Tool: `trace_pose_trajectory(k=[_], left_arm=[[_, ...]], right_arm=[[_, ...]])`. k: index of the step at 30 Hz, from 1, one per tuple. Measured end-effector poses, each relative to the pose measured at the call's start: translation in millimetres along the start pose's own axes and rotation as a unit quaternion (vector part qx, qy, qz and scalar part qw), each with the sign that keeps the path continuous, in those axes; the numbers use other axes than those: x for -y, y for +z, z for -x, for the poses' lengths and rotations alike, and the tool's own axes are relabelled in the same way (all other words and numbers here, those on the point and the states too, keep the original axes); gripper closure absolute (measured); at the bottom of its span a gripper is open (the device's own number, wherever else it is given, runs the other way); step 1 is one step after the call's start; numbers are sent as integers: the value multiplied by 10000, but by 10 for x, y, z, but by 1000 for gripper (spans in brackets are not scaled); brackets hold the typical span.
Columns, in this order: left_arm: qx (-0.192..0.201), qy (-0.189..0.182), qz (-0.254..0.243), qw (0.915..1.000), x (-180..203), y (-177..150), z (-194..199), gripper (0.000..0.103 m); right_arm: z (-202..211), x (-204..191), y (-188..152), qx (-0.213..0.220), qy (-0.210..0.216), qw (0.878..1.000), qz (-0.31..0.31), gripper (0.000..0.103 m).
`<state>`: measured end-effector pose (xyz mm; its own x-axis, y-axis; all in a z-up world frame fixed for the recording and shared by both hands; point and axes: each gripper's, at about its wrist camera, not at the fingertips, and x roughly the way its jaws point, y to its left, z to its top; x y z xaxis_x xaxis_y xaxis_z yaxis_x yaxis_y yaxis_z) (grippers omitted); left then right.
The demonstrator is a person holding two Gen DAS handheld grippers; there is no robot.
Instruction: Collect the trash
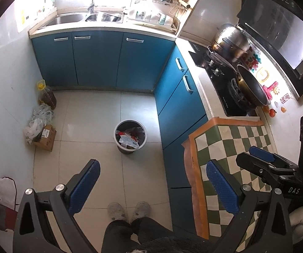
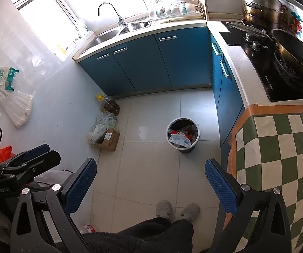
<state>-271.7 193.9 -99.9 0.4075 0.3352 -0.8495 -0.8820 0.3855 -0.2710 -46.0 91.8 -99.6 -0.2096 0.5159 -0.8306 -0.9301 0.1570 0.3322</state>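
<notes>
A round trash bin [image 1: 130, 136] with a dark liner stands on the tiled floor, holding wrappers; it also shows in the right wrist view [image 2: 183, 133]. My left gripper [image 1: 151, 168] is open and empty, held high above the floor, short of the bin. My right gripper [image 2: 150, 167] is open and empty, also high above the floor. The right gripper shows in the left wrist view [image 1: 263, 158] over the checkered cloth [image 1: 235, 147]. The left gripper shows in the right wrist view [image 2: 39, 154].
Crumpled plastic bags [image 2: 102, 124], a cardboard box [image 2: 109, 139] and an oil jug [image 2: 109, 104] sit by the left wall. A plastic bottle [image 2: 88, 228] lies on the floor. Blue cabinets [image 1: 96, 59], sink [image 1: 84, 18] and stove with wok [image 1: 250, 88] surround the floor. My slippered feet [image 1: 128, 209] stand below.
</notes>
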Motion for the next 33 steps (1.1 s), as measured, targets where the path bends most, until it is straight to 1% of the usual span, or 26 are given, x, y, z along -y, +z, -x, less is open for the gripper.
trace_pose_trajectory(k=[11, 33], left_arm=[[2, -73, 96, 9999, 12, -60, 8, 0], [-4, -126, 154, 9998, -16, -74, 38, 0]], right_arm=[[-25, 15, 4, -57, 84, 9999, 15, 0], [-27, 84, -68, -151, 235, 9996, 31, 0]])
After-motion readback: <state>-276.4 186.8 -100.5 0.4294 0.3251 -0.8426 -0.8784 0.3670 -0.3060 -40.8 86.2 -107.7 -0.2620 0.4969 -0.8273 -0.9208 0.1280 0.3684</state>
